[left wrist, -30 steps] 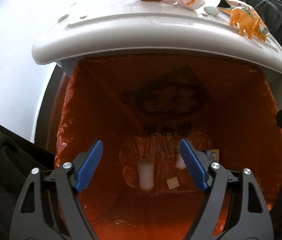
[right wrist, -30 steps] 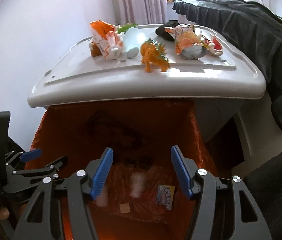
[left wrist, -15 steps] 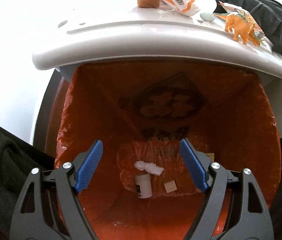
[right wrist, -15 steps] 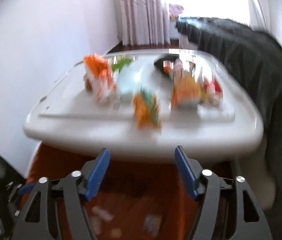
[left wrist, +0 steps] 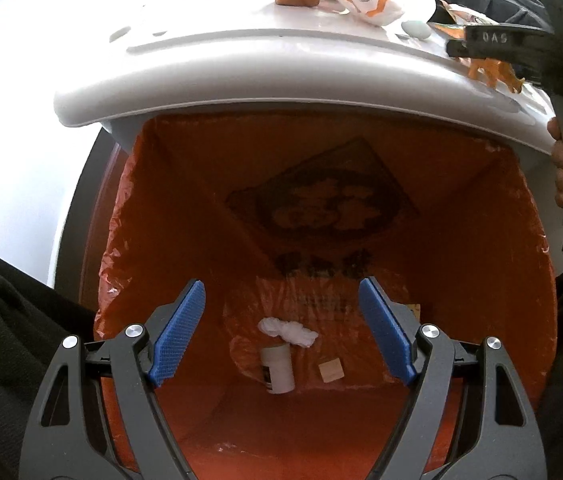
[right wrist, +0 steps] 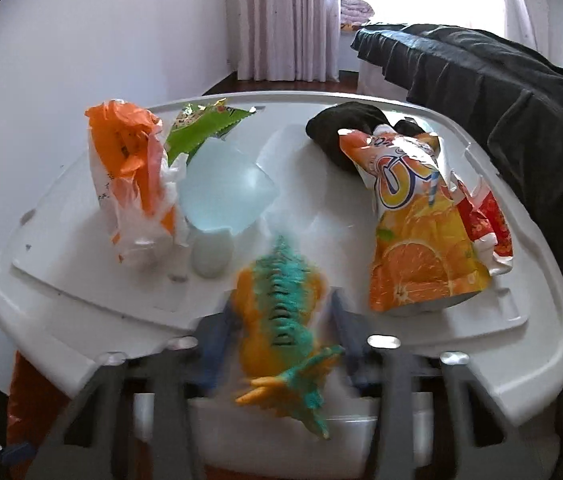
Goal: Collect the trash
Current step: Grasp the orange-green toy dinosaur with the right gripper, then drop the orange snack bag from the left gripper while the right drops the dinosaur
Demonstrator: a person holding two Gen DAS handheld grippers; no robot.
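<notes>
My left gripper hangs open and empty over the orange-lined bin. On the bin's floor lie a crumpled white tissue, a small white bottle, a tan square scrap and a packet. My right gripper reaches over the white tray table. Its jaws are closing on either side of an orange and teal toy dinosaur. The blurred pads are close to its flanks, and a thin gap shows on the right. The left wrist view shows that dinosaur under the right gripper's finger.
Also on the tray are an orange-and-white plastic bag, a green wrapper, an orange juice pouch, a red wrapper, a black lump, a pale blue bowl and a white egg. Dark cloth drapes at the right.
My right gripper has moved forward from above the bin to the tray, and its jaws have narrowed around the dinosaur. The white pieces falling in the bin have settled. My left gripper stayed put.
</notes>
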